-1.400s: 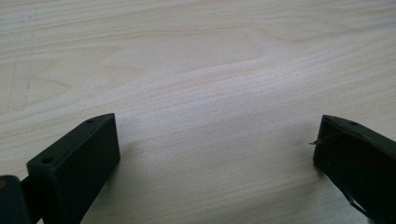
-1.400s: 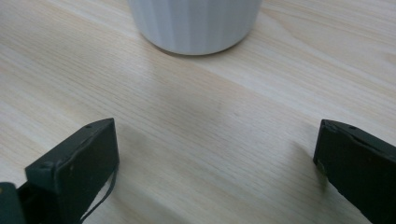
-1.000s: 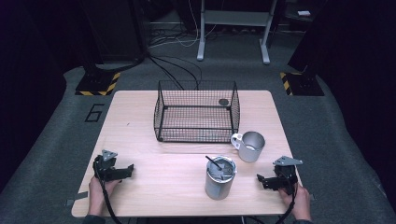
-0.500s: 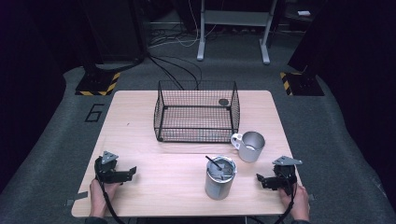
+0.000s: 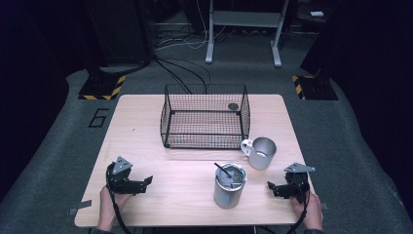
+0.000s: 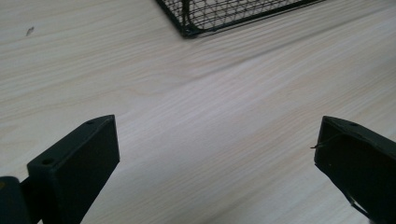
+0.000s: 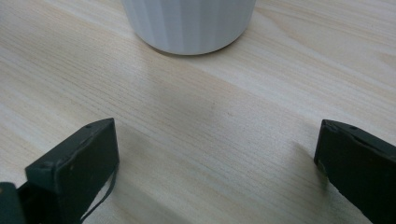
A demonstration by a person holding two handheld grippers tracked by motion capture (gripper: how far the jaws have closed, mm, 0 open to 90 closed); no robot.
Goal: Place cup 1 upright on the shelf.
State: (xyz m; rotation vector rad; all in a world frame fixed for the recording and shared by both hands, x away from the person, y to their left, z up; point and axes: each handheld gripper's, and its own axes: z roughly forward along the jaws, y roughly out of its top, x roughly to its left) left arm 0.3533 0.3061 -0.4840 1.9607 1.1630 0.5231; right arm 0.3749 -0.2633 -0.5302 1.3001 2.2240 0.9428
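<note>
A black wire basket [image 5: 204, 117] stands at the middle back of the wooden table [image 5: 146, 131]. Its near corner [image 6: 224, 14] shows in the left gripper view. A metal mug [image 5: 260, 152] sits by the basket's front right corner. A tall metal canister [image 5: 230, 187] with a dark utensil [image 5: 223, 170] in it stands near the front edge. My left gripper [image 5: 145, 182] rests at the front left, open over bare wood [image 6: 215, 154]. My right gripper [image 5: 271, 186] lies at the front right, open and pointing at the canister's base [image 7: 189, 23], with nothing between its jaws [image 7: 215, 154].
A small dark round thing [image 5: 233, 106] lies at the basket's back right corner. Around the table is grey floor with cables [image 5: 185, 68], a stand's metal legs [image 5: 243, 34] and yellow-black striped feet [image 5: 102, 87].
My left gripper has crept slightly to the right. The right gripper and the objects have stayed put.
</note>
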